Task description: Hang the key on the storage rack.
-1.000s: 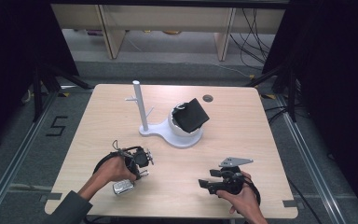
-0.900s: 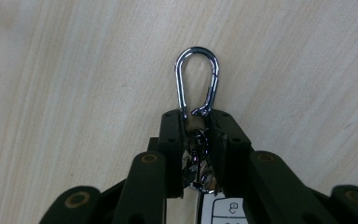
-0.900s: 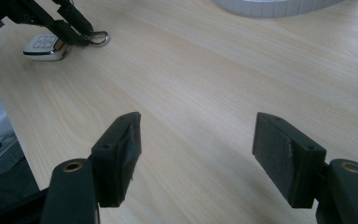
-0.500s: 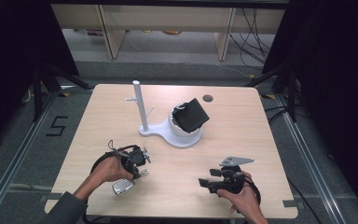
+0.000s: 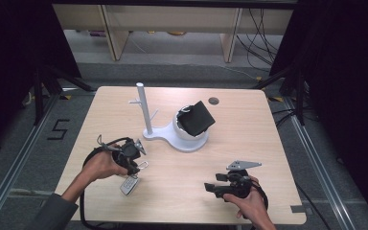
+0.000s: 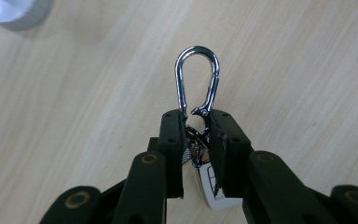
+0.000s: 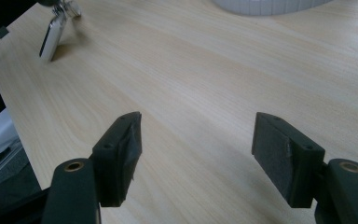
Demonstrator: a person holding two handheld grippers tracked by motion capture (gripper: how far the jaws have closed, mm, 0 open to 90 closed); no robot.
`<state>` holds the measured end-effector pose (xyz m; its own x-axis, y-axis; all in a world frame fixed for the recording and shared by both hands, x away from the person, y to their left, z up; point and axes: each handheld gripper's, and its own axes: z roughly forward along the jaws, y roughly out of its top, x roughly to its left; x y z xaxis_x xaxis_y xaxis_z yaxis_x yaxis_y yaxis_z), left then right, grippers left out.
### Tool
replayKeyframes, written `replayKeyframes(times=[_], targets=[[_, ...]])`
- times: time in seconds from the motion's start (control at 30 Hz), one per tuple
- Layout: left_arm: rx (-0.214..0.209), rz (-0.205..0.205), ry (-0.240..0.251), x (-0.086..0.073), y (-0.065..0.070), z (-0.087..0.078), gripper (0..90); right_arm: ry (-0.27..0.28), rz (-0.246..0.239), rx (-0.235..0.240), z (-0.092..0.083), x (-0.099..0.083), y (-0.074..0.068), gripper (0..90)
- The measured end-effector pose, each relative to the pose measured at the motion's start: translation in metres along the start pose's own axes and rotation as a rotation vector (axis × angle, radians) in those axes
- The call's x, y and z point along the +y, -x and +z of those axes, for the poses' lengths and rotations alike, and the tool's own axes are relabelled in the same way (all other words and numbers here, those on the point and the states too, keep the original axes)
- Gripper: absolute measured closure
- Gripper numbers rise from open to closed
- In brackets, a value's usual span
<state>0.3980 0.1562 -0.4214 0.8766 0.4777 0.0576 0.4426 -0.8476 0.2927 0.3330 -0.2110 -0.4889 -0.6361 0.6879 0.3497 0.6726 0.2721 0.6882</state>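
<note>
While the left gripper (image 6: 196,128) pinches the lower end of a chrome carabiner (image 6: 197,79), a white key fob (image 5: 129,185) dangles beneath it, near the front left of the white stand (image 5: 175,135). This looks like the lifting step; next the polished loop must likely go over one of the small pegs on the stand's slim post (image 5: 143,109). The right gripper (image 7: 196,154) rests wide, holding nothing, above the pale wood-grain table (image 5: 249,143), front right of the stand.

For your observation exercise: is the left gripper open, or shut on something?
Shut. The left gripper has its jaws clamped on the silver clip of a key fob.
</note>
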Motion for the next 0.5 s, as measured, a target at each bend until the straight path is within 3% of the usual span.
replayKeyframes(times=[0.27,0.33,0.43,0.47,0.5], targets=[[0.024,-0.041,0.038,0.001,-0.016,-0.032,74.9,-0.007,-0.005,-0.014,-0.001,0.0,0.001,34.3],[0.035,-0.053,0.039,0.001,-0.022,-0.039,75.1,-0.01,0.008,0.002,0.0,0.0,0.001,34.2],[0.05,-0.071,0.037,0.002,-0.031,-0.049,75.2,-0.006,-0.022,-0.018,0.0,0.0,0.003,34.3],[0.052,-0.073,0.037,0.002,-0.032,-0.052,75.1,0.002,-0.018,0.006,0.001,0.0,0.004,34.3],[0.059,-0.073,0.038,0.002,-0.036,-0.055,75.1,-0.014,0.011,-0.006,0.0,0.0,0.002,34.3]])
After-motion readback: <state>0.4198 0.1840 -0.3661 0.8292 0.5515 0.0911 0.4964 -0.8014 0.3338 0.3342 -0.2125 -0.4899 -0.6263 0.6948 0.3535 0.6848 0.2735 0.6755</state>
